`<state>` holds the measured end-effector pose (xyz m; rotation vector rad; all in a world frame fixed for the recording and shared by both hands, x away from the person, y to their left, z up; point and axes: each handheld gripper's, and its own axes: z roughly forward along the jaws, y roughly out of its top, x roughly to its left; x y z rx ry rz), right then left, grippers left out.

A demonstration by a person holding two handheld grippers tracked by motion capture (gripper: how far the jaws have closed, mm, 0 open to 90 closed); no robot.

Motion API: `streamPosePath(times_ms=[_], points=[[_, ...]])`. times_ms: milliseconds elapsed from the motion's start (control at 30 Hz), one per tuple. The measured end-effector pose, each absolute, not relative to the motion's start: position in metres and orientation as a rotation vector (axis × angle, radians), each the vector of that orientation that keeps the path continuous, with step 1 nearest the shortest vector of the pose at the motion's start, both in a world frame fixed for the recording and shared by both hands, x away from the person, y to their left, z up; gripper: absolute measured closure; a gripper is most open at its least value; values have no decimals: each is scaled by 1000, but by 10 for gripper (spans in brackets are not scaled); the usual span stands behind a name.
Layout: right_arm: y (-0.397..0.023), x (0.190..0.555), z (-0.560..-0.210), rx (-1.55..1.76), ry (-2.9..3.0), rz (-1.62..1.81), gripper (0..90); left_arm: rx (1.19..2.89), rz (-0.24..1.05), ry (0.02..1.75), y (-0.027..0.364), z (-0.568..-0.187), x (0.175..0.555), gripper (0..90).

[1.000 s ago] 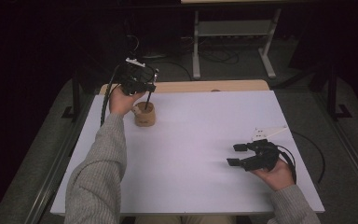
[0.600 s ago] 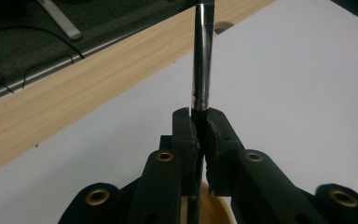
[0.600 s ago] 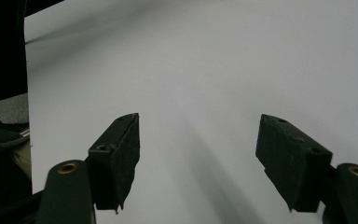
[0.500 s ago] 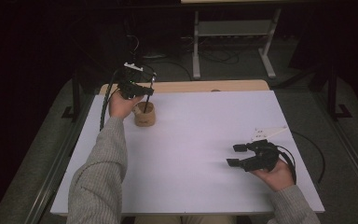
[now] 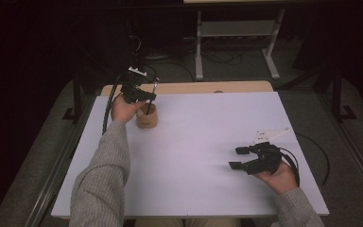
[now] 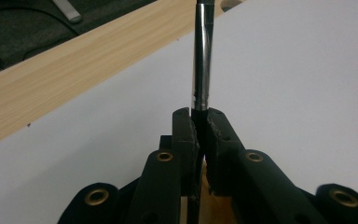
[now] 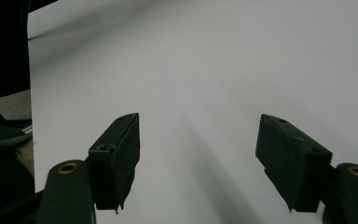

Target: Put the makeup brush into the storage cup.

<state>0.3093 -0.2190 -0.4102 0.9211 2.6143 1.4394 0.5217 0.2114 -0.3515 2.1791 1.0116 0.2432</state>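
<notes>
- High view: my left gripper (image 5: 147, 96), upper left of the frame, clamps a thin metal rod (image 5: 152, 96) standing in the wooden cup (image 5: 147, 116); my right gripper (image 5: 241, 158), lower right, rests on the white table (image 5: 203, 142), jaws spread and empty.
- Left gripper view: the rod (image 6: 202, 60) rises from centre to the top edge, pinched between closed jaws. I judge a straight, vertical lift best, so it clears the rim without tipping the cup.
- Right gripper view: jaws parted over bare sheet, holding nothing.
</notes>
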Motion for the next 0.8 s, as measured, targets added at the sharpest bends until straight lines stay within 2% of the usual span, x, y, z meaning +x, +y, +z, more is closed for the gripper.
streamPosePath(times_ms=[367, 467, 800], points=[[-219, 310, -410, 912, 2612, 1449, 293, 2194, 231, 1016, 211, -353, 521, 830], [-218, 309, -410, 922, 2614, 1452, 294, 2200, 216, 1026, 212, -353, 520, 766], [-218, 309, -410, 921, 2609, 1453, 292, 2209, 221, 1021, 214, -351, 516, 708]])
